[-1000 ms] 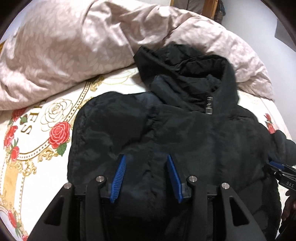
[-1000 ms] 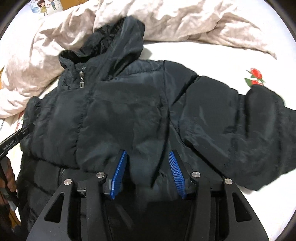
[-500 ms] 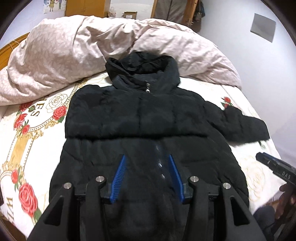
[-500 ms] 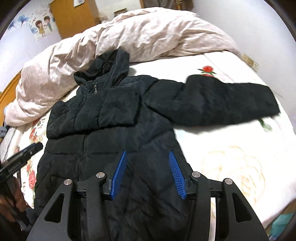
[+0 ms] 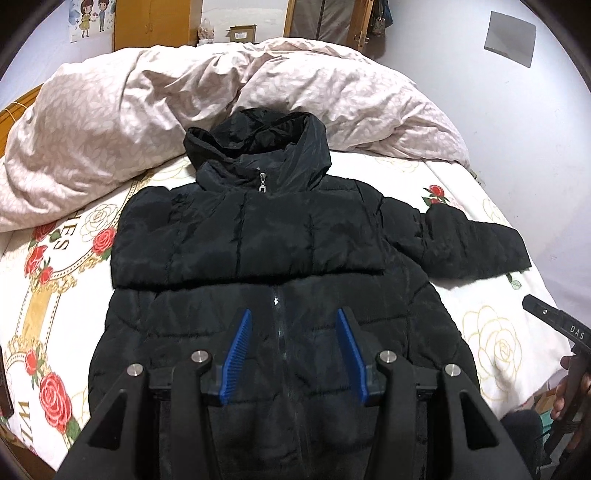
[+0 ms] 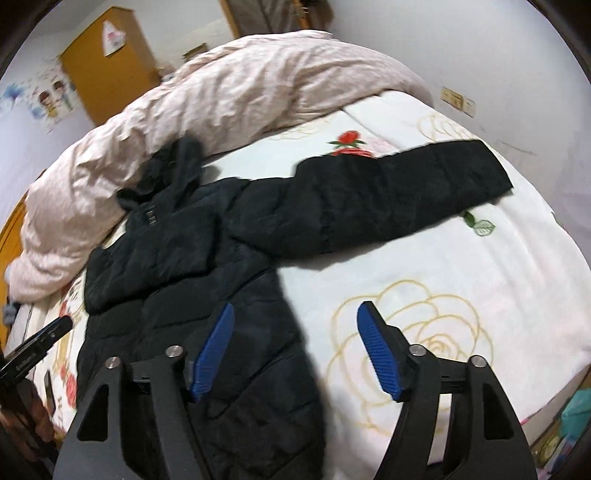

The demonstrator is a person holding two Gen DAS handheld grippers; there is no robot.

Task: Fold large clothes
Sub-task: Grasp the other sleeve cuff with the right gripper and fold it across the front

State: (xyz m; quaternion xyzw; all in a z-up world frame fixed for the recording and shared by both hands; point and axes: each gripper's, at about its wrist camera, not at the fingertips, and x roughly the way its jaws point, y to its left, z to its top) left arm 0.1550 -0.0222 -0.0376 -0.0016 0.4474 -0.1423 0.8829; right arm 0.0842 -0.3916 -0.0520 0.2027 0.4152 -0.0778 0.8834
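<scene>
Both grippers have pulled back and up from the black puffer jacket (image 5: 280,251) since a second ago, when their blue pads sat close over its quilted front; far more of the bed now shows in each view. The jacket lies face up, zipped, across the middle of the bed, its hood (image 5: 258,144) resting against the bunched pink duvet (image 5: 110,122) at the head end. 1 sleeve (image 6: 399,184) stretches flat toward the bed's right edge; the other is folded across the chest, making a straight ridge over the zipper (image 5: 275,302). The hem reaches the foot edge, under the cameras.

The left gripper (image 5: 293,354) hovers above the jacket's lower front, its 2 fingers parted about halfway with nothing between them and no fabric pinched. The right gripper (image 6: 295,350) hangs over the jacket's lower right side and the bare sheet beside it; its jaws have just been opening and now stand wide, empty, 1 pad above the black fabric and 1 above a gold rose outline. This view is blurred.

Beneath the jacket, the white rose-print bedsheet (image 5: 491,332) covers the mattress, with red roses along its left edge. A wooden wardrobe (image 6: 107,70) and cartoon wall stickers (image 5: 92,18) stand past the head of the bed.
</scene>
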